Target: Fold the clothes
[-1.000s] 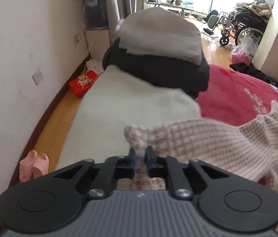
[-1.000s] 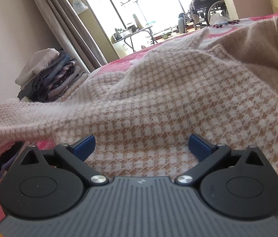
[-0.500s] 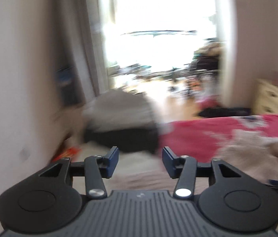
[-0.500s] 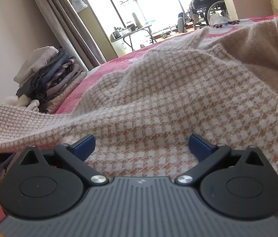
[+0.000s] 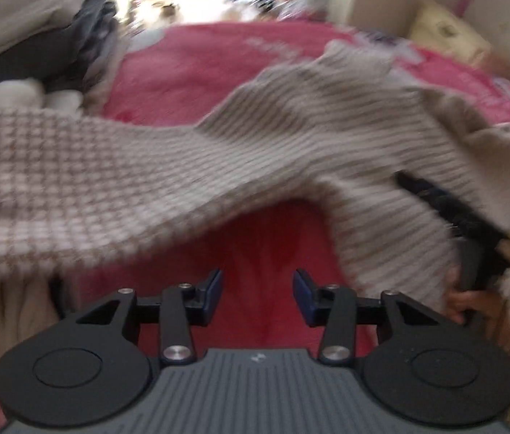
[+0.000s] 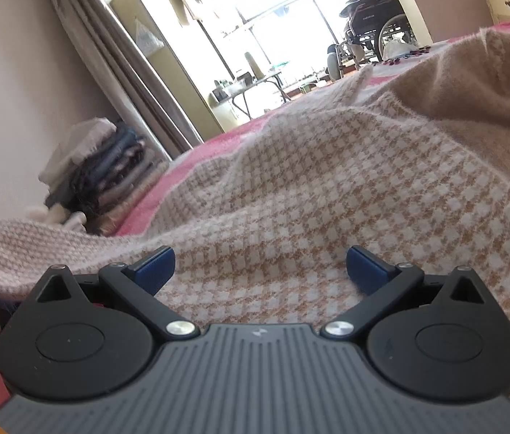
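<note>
Left wrist view: my left gripper point(image 5: 257, 291) points steeply down at the pink bedspread point(image 5: 197, 61). Its blue pads stand apart with only bare bedspread between them; nothing is held. The jaws have just been narrowing a little, yet a clear gap remains. The picture is blurred. The checked knit sweater point(image 5: 291, 133) lies across the bed beyond the fingertips, not touching them. One sleeve point(image 5: 56, 166) runs out to the left edge of the picture. The ribbed part of the sweater hangs toward the right, where a hand point(image 5: 468, 300) grips the dark body of my right gripper under the fabric. A stack of folded clothes point(image 5: 34, 25) sits at the upper left, on the far edge of the bed.

Right wrist view: my right gripper point(image 6: 260, 267) points low across the bed. Its blue pads are spread wide, one at each side, and pinch nothing. The sweater point(image 6: 309, 188) lies directly under and ahead of them, rumpled, with a plain tan fold rising at the right. The stack of folded clothes point(image 6: 103, 173) stands at the left near the curtain point(image 6: 110, 54). A wheelchair point(image 6: 374, 25) is visible far back in the bright room.
</note>
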`<state>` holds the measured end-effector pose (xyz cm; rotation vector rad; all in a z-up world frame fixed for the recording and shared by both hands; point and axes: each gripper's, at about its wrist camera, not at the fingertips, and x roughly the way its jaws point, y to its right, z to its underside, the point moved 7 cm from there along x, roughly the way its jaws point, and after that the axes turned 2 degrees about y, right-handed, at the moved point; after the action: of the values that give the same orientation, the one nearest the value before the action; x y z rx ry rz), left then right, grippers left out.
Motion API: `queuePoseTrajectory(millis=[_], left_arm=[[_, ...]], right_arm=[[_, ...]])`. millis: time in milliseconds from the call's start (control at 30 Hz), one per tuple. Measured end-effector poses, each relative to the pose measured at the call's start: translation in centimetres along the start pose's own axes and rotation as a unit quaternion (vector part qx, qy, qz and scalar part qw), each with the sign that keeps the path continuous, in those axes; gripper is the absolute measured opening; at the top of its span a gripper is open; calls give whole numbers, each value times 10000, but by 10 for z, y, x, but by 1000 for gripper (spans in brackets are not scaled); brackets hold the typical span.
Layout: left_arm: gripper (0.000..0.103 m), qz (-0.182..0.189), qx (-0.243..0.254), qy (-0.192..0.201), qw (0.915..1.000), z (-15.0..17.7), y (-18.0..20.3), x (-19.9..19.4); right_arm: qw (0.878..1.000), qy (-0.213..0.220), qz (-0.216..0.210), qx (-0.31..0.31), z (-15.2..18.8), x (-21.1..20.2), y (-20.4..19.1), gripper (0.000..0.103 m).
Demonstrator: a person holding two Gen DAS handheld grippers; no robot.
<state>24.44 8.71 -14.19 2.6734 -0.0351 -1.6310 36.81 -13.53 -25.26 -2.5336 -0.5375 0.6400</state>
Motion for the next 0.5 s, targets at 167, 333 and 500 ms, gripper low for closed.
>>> queuePoseTrajectory(millis=[167,333,500], left_arm=[[45,-752,-111,345,9965,-46,17,-38],[54,-871,92,912,9920,-93,70,-105],[54,-670,5,1194,9906,-128,117,-122]], right_arm=[[9999,69,-70,72,0,-1,1,102],[9998,76,-95,143,-2,-3,3,102],[9997,58,-102,234,-3,-5,4,102]])
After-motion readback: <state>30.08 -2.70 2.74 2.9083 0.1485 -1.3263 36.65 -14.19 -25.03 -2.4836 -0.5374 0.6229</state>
